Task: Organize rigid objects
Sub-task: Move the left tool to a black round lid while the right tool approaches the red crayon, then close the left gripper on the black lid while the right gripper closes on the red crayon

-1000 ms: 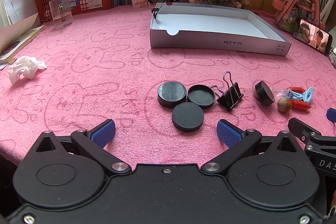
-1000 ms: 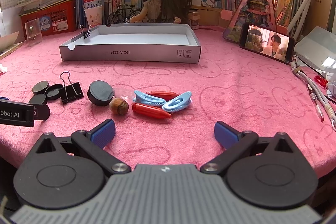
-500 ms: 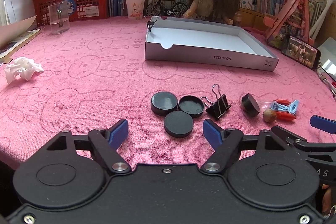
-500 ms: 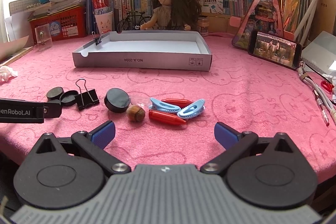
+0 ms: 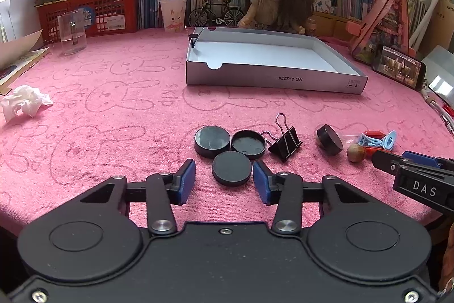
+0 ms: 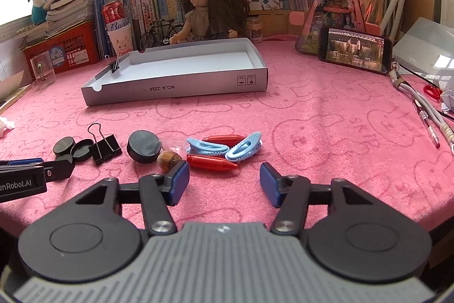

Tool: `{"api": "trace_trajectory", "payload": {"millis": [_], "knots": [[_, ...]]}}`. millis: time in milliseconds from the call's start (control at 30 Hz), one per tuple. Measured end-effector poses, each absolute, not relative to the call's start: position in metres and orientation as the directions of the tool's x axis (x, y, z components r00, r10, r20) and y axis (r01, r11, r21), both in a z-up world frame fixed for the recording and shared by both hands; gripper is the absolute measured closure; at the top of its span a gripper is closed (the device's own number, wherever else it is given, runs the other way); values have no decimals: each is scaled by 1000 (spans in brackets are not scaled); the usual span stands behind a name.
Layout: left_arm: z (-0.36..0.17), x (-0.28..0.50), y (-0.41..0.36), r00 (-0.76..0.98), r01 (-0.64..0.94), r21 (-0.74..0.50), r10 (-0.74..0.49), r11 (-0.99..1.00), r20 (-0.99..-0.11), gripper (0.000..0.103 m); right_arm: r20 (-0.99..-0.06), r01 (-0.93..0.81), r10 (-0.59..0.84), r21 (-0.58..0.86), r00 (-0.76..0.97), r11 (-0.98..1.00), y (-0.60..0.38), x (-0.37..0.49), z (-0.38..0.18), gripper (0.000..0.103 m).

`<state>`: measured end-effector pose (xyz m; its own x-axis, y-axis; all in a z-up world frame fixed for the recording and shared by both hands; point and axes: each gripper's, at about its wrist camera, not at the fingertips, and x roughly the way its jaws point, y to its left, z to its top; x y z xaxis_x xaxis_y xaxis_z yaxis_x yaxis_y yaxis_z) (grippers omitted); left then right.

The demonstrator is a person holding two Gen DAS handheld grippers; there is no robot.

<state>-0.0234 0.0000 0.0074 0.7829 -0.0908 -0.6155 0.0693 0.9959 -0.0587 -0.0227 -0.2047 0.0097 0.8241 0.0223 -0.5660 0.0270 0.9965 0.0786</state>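
Three black round lids lie on the pink cloth; the nearest lid [image 5: 231,168] sits just ahead of my left gripper [image 5: 224,182], which is open and empty with a pad either side of it. A black binder clip [image 5: 284,143], a fourth black lid [image 5: 329,139] and a brown nut [image 5: 355,153] lie to the right. My right gripper [image 6: 222,183] is open and empty, just short of the red clips [image 6: 211,162] and blue hair clips [image 6: 244,149]. The white box tray [image 5: 272,80] stands beyond and holds nothing inside.
A crumpled tissue [image 5: 24,104] lies at the left, a clear cup [image 5: 71,31] at the back left. A phone [image 6: 356,50] stands at the right with cables and a pen [image 6: 428,124]. A doll [image 5: 272,2], books and a red basket [image 5: 88,10] line the back.
Both grippers have narrowed their jaws and moved forward toward the objects. The left pads now flank the nearest black lid; the right pads have come up to the red and blue clips.
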Motion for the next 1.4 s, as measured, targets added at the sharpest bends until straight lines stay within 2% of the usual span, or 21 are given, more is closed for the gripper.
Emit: {"api": "trace_trajectory", "payload": {"millis": [67, 200, 267, 600, 633, 667, 700, 1000, 1133, 1167, 1233, 1400], "knots": [[7, -24, 0, 783, 70, -60, -92, 996, -615, 61, -572, 35, 18, 81, 820, 996, -204, -19, 10, 52], [7, -22, 1, 784, 74, -58, -94, 996, -613, 61, -575, 45, 13, 87, 818, 995, -202, -15, 11, 53], [6, -21, 1, 785, 75, -57, -94, 996, -612, 61, -576, 47, 12, 86, 817, 995, -199, -13, 11, 48], [4, -20, -4, 793, 81, -37, -87, 996, -603, 61, -570, 58, -28, 34, 821, 998, -185, -3, 8, 42], [4, -19, -4, 794, 82, -36, -87, 996, -602, 61, -567, 55, -30, 27, 823, 998, -184, -3, 7, 42], [3, -19, -4, 795, 83, -35, -87, 996, -601, 61, -563, 51, -28, 24, 826, 998, -183, -3, 7, 51], [3, -19, -4, 795, 84, -34, -88, 996, -600, 61, -559, 42, -21, 25, 829, 999, -183, -4, 7, 55], [1, -20, -4, 799, 89, -31, -90, 996, -594, 62, -540, -159, 129, -9, 832, 987, -191, -14, 7, 54], [0, -20, -7, 803, 92, -19, -85, 996, -590, 61, -530, -140, 118, -2, 840, 990, -199, -18, 8, 45], [1, -20, -7, 803, 92, -18, -84, 996, -589, 61, -526, -133, 114, 1, 843, 991, -199, -20, 9, 40], [0, -20, -8, 805, 91, -15, -82, 996, -588, 61, -520, -111, 98, 6, 849, 994, -201, -23, 10, 37], [0, -20, -9, 807, 100, -5, -84, 995, -585, 73, -497, -51, 41, -5, 867, 999, -198, -28, 11, 30]]}}
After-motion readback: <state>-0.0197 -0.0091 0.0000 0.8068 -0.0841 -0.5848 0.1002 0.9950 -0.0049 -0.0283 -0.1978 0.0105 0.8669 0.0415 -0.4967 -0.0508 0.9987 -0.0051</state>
